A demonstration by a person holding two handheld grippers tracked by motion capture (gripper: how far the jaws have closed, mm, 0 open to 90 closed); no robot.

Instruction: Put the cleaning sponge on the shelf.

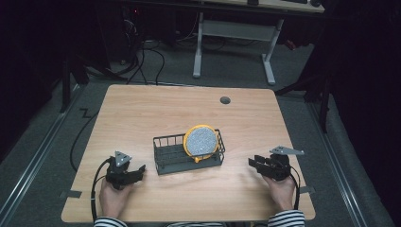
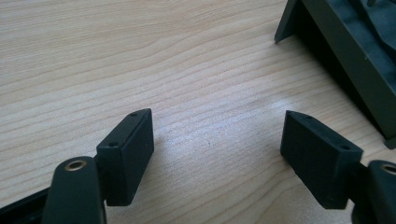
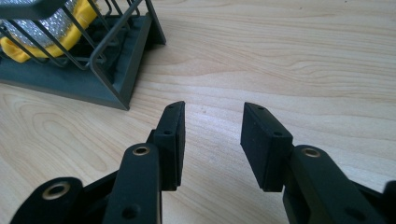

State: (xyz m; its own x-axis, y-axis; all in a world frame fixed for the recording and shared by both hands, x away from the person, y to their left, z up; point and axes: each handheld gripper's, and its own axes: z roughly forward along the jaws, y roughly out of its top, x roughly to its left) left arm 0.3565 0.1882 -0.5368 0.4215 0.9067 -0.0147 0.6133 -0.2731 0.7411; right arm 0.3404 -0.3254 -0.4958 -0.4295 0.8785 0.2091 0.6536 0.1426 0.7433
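Note:
A dark grey wire dish rack [image 1: 170, 156] stands in the middle of the wooden table [image 1: 142, 113]. A yellow-rimmed plate with a speckled grey face [image 1: 201, 141] stands on edge in its right end. My left gripper [image 1: 140, 170] rests on the table left of the rack, open, nothing between its jaws [image 2: 217, 140]. The rack's base corner [image 2: 355, 60] shows at that view's upper right. My right gripper [image 1: 252, 164] sits right of the rack, open and holding nothing [image 3: 212, 135]. The rack [image 3: 112, 70] and the plate [image 3: 51, 28] lie at the right gripper view's upper left.
A round grommet hole [image 1: 225, 100] sits near the table's far edge. Beyond the table stand a white desk frame [image 1: 234, 42] and cables on the grey floor. Striped sleeves [image 1: 286, 218] enter at the bottom.

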